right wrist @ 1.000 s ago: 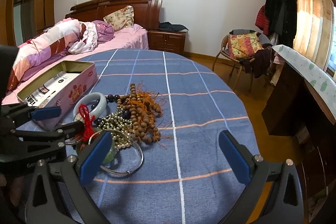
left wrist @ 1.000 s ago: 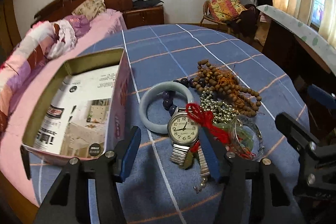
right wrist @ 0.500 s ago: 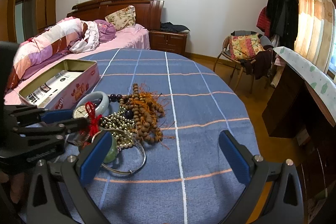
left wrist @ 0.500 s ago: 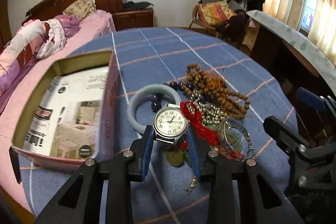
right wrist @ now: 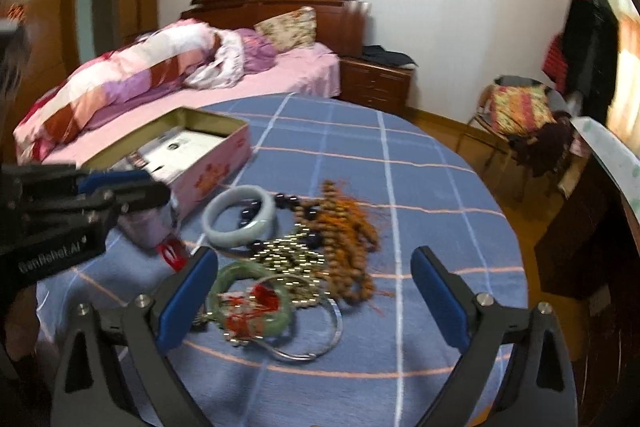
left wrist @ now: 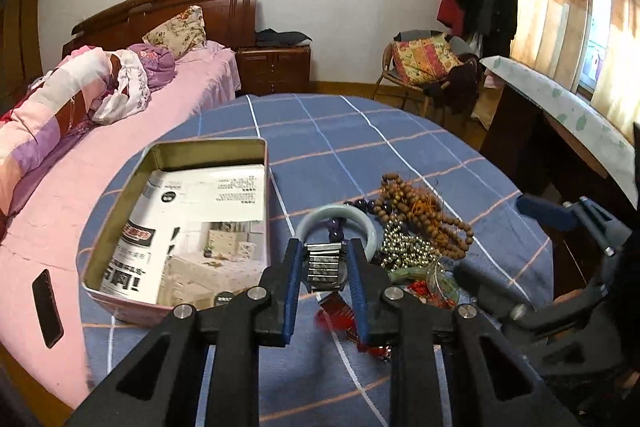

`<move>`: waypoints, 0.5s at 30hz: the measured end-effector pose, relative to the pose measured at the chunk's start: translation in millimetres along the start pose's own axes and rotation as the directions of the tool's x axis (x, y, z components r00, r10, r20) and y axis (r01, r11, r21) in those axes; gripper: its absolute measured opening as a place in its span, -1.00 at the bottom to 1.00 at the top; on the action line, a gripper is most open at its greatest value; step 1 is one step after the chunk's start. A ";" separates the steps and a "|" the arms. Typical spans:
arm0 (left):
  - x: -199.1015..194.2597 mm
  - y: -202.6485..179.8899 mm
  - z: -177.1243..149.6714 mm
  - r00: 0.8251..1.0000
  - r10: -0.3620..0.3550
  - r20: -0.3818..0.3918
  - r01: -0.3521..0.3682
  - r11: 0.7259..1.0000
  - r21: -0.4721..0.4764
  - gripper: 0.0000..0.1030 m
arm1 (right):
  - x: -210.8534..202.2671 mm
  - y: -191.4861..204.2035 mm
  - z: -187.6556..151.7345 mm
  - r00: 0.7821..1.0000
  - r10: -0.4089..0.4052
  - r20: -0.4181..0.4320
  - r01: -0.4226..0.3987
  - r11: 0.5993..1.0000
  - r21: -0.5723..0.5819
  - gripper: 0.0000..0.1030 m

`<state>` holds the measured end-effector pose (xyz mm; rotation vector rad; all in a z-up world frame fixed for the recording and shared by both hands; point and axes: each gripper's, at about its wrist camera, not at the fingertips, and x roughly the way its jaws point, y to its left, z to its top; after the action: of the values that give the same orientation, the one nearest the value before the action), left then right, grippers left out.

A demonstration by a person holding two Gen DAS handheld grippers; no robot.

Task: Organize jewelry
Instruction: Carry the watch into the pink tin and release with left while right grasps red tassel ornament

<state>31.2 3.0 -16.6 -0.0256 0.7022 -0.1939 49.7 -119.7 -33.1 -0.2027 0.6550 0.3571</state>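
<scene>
My left gripper (left wrist: 323, 259) is closing, its blue pads pressing the metal band of the wristwatch (left wrist: 325, 265), which hangs lifted off the table with a red tassel (left wrist: 340, 315) trailing below. The open pink tin box (left wrist: 204, 143) stands just left of it. Beyond lie a pale jade bangle (left wrist: 340, 213), a wooden bead strand (left wrist: 424, 215) and a metallic bead chain (left wrist: 404, 247). In the right wrist view my right gripper (right wrist: 312, 291) stands open above a green bangle with red thread (right wrist: 248, 303) and a thin silver bangle (right wrist: 316, 347), holding nothing.
The round table has a blue checked cloth (left wrist: 360, 135). A pink bed (left wrist: 172, 99) borders its left side, with a dark phone (left wrist: 48, 307) lying on it. A desk (left wrist: 560, 115) stands at the right and a chair (left wrist: 424, 63) behind.
The left jaws narrowed around the watch and raised it; its face tipped away so the band now shows. The right gripper swung left, over the jewelry pile.
</scene>
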 end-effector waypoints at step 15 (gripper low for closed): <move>-41.1 35.9 29.1 0.992 0.046 0.116 -0.040 0.998 -0.058 -0.56 | 28.6 54.6 0.8 0.971 0.189 -0.145 -0.211 0.965 -0.153 0.39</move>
<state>25.4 44.7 28.7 -0.0740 0.5900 -0.1306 50.1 -61.8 -54.3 -0.3233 0.7762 0.5990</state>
